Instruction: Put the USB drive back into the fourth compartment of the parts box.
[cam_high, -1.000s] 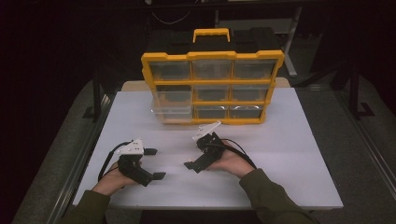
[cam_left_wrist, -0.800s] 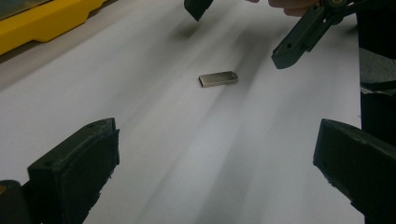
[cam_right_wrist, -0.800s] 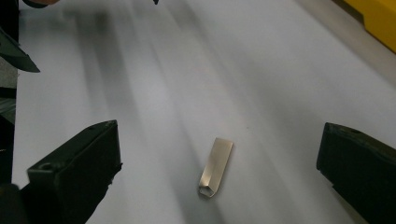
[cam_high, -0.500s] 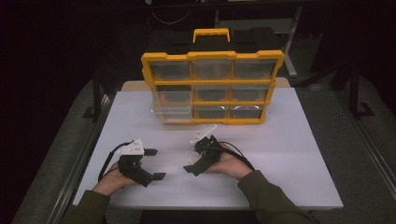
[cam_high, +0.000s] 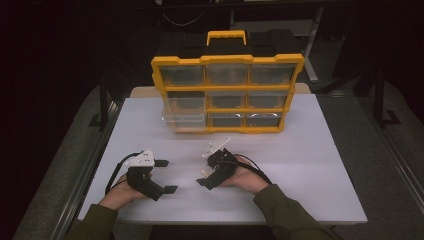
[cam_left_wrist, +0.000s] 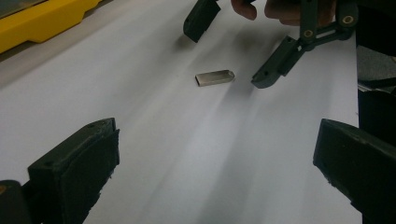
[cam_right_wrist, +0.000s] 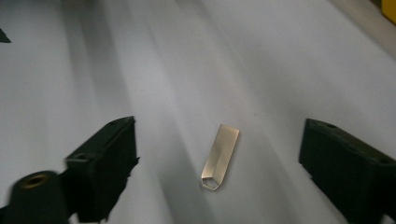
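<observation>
**Ana:** What was on the big white worktop?

**Ben:** At the back stood a yellow and black plastic box with small clear drawers. Nearer the person, a hand held a black two-jaw tool on each side.

**Ana:** What did the left tool do?

**Ben:** It lay low on the worktop with its jaws spread wide and nothing in them.

**Ana:** And the right tool?

**Ben:** It hung just over a small, flat, silver metal stick. Its jaws had just been closing a bit. The stick lay between them, but the pads were not on it, so the right tool was loose too.

**Ana:** Where was the stick?

**Ben:** Flat on the worktop between the two tools, well away from the box.

**Ana:** So which step was it?

**Ben:** I think it was the start of the pick-up. Next, the right tool should go down until the pads sit beside the thin sides. Then it should squeeze gently, because a flat thing can slip.
</observation>
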